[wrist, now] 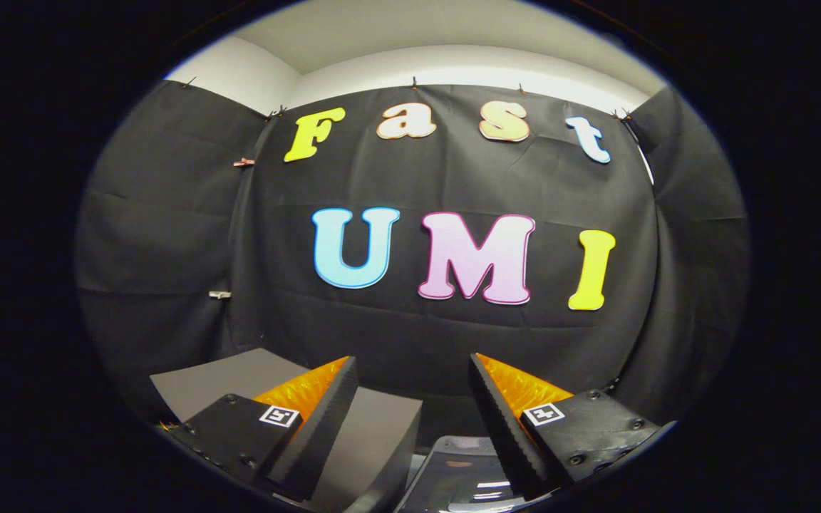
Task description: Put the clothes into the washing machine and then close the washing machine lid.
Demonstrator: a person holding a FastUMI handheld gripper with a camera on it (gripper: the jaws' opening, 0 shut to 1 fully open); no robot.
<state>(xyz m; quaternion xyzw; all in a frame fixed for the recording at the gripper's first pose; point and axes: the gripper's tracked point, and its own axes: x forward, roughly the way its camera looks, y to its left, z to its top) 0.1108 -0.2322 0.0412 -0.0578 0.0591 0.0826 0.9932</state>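
Low down between the fingers, there's the washing machine [464, 474], just a dark glossy patch of its top peeking up, and whether its lid is up or down can't be told from here. The gripper [414, 374] is held level above it, jaws spread wide with nothing between them. Left of the machine, under and just beyond the left finger [321, 420], lies a grey flat panel [375, 427]. Beyond everything hangs the black cloth wall [446, 342].

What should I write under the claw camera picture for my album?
The open claw points at the booth's black cloth wall, holding nothing, with a grey panel just below its fingers.
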